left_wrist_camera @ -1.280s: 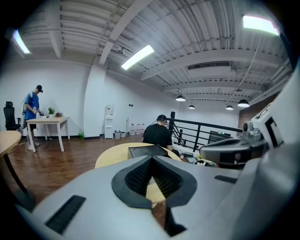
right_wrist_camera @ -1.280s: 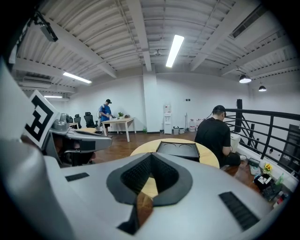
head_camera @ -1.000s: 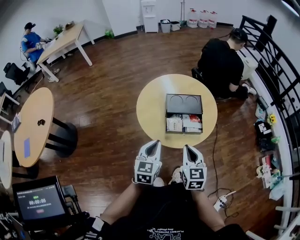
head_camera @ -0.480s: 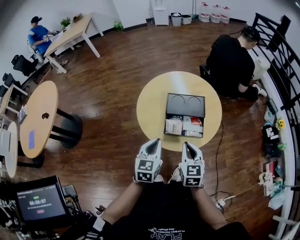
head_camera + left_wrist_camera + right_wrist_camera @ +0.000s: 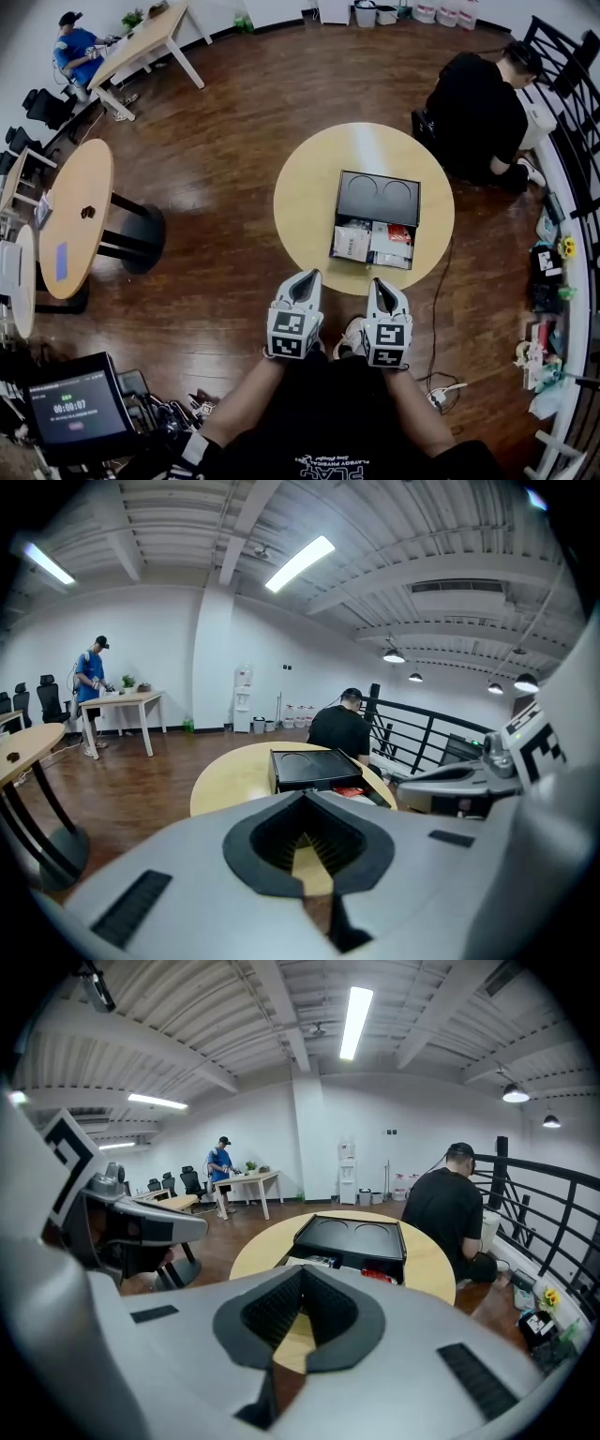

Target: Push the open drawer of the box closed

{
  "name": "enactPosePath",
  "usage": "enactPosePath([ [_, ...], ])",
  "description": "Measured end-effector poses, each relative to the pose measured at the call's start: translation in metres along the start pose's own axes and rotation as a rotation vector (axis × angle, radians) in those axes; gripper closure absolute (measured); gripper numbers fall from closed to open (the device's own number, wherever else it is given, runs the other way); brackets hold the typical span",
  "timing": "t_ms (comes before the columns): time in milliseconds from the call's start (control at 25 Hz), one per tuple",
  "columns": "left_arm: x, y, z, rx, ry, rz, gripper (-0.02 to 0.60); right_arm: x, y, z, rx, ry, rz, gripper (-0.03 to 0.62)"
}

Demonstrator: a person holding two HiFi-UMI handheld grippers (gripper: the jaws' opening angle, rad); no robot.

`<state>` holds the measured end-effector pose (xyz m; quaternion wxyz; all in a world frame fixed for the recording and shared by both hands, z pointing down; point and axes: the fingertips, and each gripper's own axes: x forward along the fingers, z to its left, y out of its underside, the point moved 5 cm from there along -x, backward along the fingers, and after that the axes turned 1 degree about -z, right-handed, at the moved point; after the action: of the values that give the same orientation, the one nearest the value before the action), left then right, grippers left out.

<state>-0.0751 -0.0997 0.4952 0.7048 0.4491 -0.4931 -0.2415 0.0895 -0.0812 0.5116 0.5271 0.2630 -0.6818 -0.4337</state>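
A black box (image 5: 379,198) sits on the round yellow table (image 5: 309,202). Its drawer (image 5: 372,246) stands open toward me, holding white and red packets. Both grippers hover side by side just short of the table's near edge, apart from the box. My left gripper (image 5: 306,277) is shut with nothing in it, and so is my right gripper (image 5: 379,284). In the left gripper view the box (image 5: 312,768) lies ahead beyond the left gripper (image 5: 302,795). In the right gripper view the box (image 5: 354,1235) and drawer (image 5: 330,1263) lie straight past the right gripper (image 5: 302,1270).
A person in black (image 5: 480,103) crouches on the floor just beyond the table. A black railing (image 5: 574,178) runs along the right. A second round table (image 5: 70,225) stands at the left, a screen (image 5: 70,408) at lower left. A cable and power strip (image 5: 441,394) lie on the floor.
The table and box have drawn nearer and sit a little lower in the head view. Both grippers stay shut, side by side, now close to the table's near edge.
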Motion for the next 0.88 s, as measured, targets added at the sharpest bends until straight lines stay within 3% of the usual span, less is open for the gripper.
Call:
enactPosePath([
  [320, 0.031, -0.001, 0.016, -0.026, 0.047, 0.042, 0.584, 0.035, 0.018, -0.004, 0.035, 0.032, 0.064, 0.589],
  [640, 0.054, 0.035, 0.048, -0.07, 0.047, 0.118, 0.584, 0.08, 0.056, 0.003, 0.022, 0.057, 0.157, 0.589],
  [880, 0.07, 0.055, 0.052, -0.083, 0.074, 0.144, 0.584, 0.099, 0.071, -0.003, 0.03, 0.123, 0.22, 0.589],
])
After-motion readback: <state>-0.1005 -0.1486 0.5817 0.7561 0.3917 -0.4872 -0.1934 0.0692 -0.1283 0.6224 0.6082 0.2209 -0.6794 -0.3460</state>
